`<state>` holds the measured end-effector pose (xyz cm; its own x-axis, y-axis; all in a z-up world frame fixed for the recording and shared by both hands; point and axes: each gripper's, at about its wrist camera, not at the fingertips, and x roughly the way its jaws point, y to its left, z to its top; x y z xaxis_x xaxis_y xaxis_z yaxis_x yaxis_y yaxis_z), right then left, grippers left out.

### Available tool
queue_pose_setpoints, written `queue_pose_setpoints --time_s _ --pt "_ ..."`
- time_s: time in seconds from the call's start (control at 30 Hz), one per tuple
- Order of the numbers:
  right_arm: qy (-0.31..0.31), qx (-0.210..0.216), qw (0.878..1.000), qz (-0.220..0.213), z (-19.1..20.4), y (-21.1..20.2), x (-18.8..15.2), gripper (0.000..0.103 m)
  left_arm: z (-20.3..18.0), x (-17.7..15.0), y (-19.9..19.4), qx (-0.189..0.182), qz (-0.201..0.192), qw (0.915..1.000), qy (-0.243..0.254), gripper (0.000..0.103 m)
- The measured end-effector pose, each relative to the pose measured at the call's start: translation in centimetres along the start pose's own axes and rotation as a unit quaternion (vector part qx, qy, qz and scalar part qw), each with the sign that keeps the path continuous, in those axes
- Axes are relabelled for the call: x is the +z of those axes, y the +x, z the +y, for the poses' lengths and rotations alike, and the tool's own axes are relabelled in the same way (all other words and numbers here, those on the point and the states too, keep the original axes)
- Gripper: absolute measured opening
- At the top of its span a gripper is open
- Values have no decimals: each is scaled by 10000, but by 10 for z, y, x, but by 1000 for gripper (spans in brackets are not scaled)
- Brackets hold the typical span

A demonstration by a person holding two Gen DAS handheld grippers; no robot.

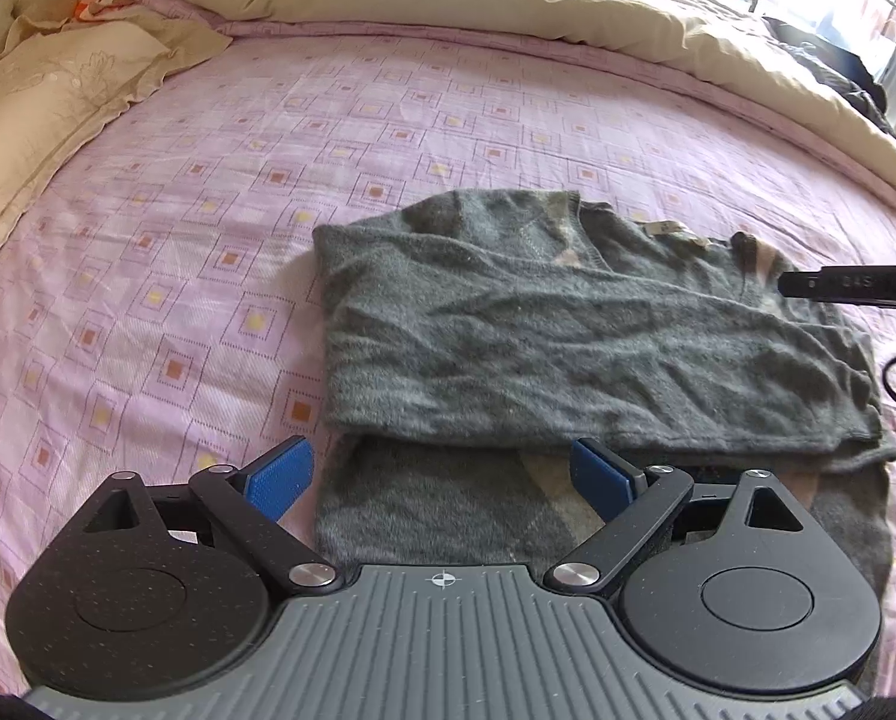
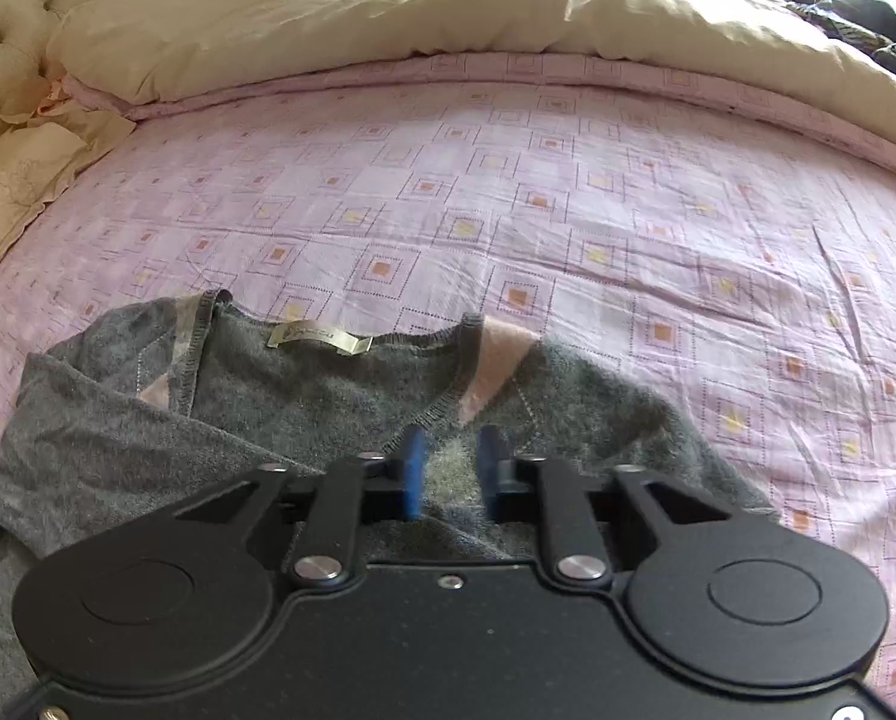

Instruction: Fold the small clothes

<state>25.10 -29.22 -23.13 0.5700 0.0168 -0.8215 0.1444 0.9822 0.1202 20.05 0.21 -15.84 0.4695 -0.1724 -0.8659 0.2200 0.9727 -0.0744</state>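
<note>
Just a grey sweater (image 1: pixel 568 336) folded on the bedsheet (image 1: pixel 207 210), perhaps beneath open left tongs (image 1: pixel 441 480).

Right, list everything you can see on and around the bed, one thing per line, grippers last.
sweater: one, grey with pink patches at the neck, partly folded, on the sheet
label: one, beige, inside the sweater's neckline
bed sheet: one, pink with square pattern, covering the bed
duvet: one, cream, bunched along the far side
pillow: one, cream, far left
headboard: one, cream, tufted, far left
dark clothing: pile, far right
left gripper: blue pads, open, over the sweater's near edge
right gripper: blue pads, slightly apart, above the sweater's neck
</note>
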Motion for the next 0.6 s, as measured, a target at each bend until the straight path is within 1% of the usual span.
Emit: queue_pose_setpoints --time_s 0.03,0.13,0.23,0.33,0.4,0.5,0.6 --pt "34 -17 10000 69 0 3 0 4 1 -1 0 -9 22 10000 -16 93" --pt "184 -276 9994 102 -5 0 -1 4 4 -2 1 -61 87 9999 4 93" --pt "668 -571 9961 5 -29 -21 -6 4 7 -1 0 -135 111 9998 112 93" --pt "1061 -934 9899 -45 -58 -50 -21 4 11 0 -2 -251 132 9993 251 93" --pt "1300 -1205 9842 -25 -75 -71 -37 4 14 1 -3 -352 156 9987 341 93" --pt "1695 -1612 9722 60 -97 -107 -68 4 18 1 -6 -479 179 9976 471 93" --pt "2153 -1847 9588 169 -107 -139 -100 4 22 -2 -10 -637 218 9961 578 93"
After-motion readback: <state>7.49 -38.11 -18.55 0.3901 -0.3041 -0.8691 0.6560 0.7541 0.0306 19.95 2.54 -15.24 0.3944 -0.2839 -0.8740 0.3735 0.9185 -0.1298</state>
